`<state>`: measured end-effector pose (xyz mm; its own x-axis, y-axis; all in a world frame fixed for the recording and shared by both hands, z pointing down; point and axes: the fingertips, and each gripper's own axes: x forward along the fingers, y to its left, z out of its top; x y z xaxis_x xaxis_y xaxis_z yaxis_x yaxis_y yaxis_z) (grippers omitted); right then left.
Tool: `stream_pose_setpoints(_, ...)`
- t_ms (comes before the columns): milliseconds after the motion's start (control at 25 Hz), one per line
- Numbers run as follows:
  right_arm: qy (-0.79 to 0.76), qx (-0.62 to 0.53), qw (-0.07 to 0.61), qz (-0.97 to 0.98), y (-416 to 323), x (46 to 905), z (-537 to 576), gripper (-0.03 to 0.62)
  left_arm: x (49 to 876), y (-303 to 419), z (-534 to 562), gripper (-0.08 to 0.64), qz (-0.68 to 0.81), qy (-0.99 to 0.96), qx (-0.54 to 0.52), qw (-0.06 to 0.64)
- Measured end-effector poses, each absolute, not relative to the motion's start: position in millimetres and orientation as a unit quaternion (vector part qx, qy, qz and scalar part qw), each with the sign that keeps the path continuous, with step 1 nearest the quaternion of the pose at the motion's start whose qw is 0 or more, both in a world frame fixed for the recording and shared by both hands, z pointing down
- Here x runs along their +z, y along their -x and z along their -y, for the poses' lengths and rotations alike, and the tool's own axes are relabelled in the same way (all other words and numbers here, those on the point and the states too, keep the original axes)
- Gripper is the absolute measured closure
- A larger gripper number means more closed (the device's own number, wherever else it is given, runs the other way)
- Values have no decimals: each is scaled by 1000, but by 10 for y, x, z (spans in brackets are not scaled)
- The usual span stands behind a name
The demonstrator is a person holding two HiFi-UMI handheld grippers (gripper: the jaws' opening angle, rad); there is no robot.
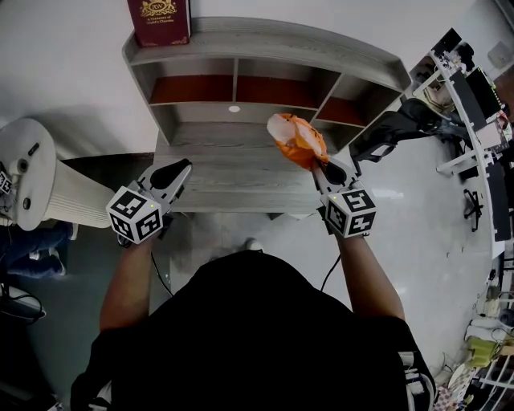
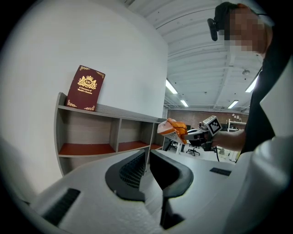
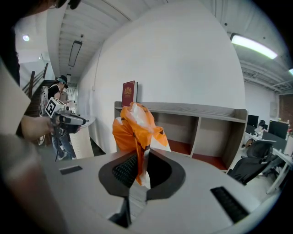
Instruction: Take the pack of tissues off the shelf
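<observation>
Right tool (image 3: pixel 143 164): jaws pinched tight on the bottom edge of the pack of tissues (image 3: pixel 135 125), which stands up out of them.
Left tool (image 1: pixel 178 169): jaws drawn together with nothing between them, held level off to the left, well apart from the pack.
Pack of tissues, look: soft plastic wrap, bright orange with white patches, crumpled and puffed at the top, pressed flat and thin where the jaws grip it.
Pack of tissues, place: lifted in the air in front of the shelf (image 1: pixel 265 36), outside its compartments and touching none of its boards.
Shelf: pale grey, wood-grained, with a row of open compartments whose floors are reddish brown, and a wide ledge below.
Book (image 1: pixel 158 20): dark red with a gold crest, standing on the shelf's top board and leaning back on the white wall (image 2: pixel 114 50).
</observation>
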<state>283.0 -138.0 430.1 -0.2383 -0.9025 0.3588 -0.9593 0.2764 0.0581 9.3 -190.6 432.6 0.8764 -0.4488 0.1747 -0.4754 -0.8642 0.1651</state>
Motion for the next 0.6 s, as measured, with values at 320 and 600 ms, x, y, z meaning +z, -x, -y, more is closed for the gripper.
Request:
stream_pose_setpoints(320,-582,104,178,787,-2781,4544,1563,568,4348,133,1924,515,270,-955,61,109)
stream_pose_setpoints(600,-556,113,193,801,-2611,4813,1794,568,4438,390,1858,515,307,-942,65,117)
